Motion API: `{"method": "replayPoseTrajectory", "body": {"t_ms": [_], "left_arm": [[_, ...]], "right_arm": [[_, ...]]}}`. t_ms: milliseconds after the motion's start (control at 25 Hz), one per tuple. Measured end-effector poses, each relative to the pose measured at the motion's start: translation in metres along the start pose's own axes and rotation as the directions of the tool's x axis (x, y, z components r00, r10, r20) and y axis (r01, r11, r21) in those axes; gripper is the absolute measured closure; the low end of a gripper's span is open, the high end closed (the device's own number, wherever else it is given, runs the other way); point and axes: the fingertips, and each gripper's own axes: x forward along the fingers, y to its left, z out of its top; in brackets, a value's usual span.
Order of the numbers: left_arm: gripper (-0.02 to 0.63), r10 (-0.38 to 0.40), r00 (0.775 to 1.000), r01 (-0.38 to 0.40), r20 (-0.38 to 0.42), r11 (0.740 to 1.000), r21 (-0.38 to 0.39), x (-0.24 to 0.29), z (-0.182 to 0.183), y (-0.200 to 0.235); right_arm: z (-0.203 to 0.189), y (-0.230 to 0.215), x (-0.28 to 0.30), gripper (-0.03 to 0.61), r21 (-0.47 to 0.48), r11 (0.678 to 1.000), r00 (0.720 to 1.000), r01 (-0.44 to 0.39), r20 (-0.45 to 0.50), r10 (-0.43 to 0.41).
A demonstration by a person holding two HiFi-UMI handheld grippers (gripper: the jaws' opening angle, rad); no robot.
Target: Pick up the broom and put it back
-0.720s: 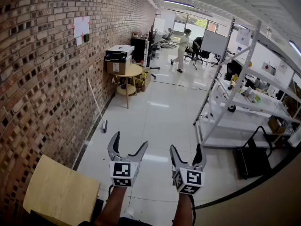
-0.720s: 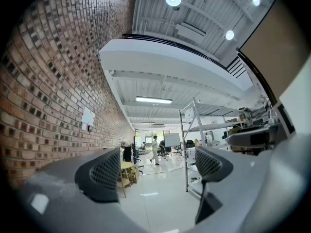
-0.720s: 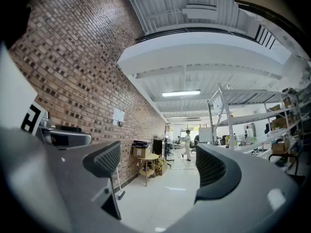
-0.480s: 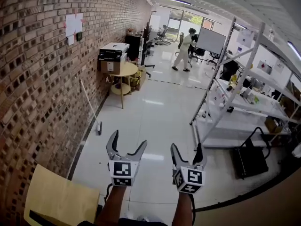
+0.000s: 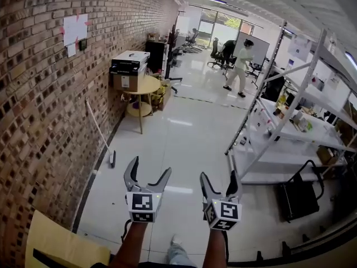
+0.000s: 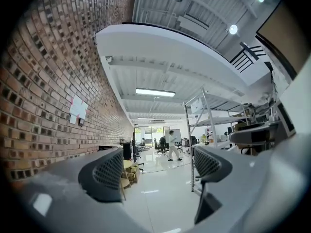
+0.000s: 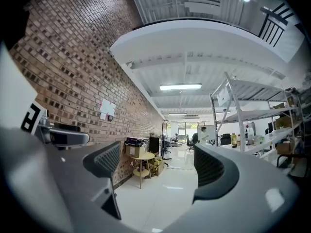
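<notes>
The broom with a thin white handle and a dark head [image 5: 99, 132] leans on the red brick wall [image 5: 39, 94] at the left. Its head rests on the glossy white floor [image 5: 184, 144], well ahead of both grippers and touched by neither. The left gripper [image 5: 149, 169] and the right gripper [image 5: 220, 177] are held side by side, level, pointing along the room. Each has its jaws wide apart and grasps nothing; only floor shows in the gap. Further along the wall stands a small round wooden table [image 5: 148, 86] carrying a brown cardboard box [image 5: 124, 81]. A white metal shelf rack [image 5: 290, 133] stands at the right, and a person in pale clothes [image 5: 241, 66] is far behind.
</notes>
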Motion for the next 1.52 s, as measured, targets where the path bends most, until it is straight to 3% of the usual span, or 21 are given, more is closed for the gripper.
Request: {"method": "replayPoseTrajectory", "body": {"t_ms": [360, 560, 920, 1400, 1520], "left_arm": [[0.164, 0.018, 1.000, -0.019, 0.009, 0.999, 0.041, 0.170, 0.015, -0.035], [0.166, -0.002, 1.000, 0.002, -0.018, 1.000, 0.018, 0.247, 0.008, -0.066], [0.166, -0.017, 0.999, 0.017, -0.033, 1.000, 0.019, 0.378, -0.011, -0.056], [0.166, -0.043, 0.999, 0.042, 0.009, 0.999, 0.017, 0.592, 0.000, 0.025], [0.166, -0.058, 0.998, 0.058, -0.014, 0.998, 0.014, 0.633, -0.010, 0.038]], "right_arm": [[0.003, -0.116, 0.131, 0.100, 0.007, 1.000, 1.000, -0.018, 0.024, 0.018], [-0.005, -0.171, 0.186, 0.100, 0.012, 1.000, 1.000, -0.019, 0.015, 0.019], [-0.024, -0.201, 0.302, 0.100, 0.013, 0.998, 0.999, -0.054, -0.008, 0.054], [-0.014, -0.214, 0.531, 0.100, -0.011, 0.998, 0.998, -0.065, 0.017, 0.065], [-0.020, -0.215, 0.574, 0.100, -0.005, 0.998, 0.998, -0.066, 0.002, 0.066]]}}
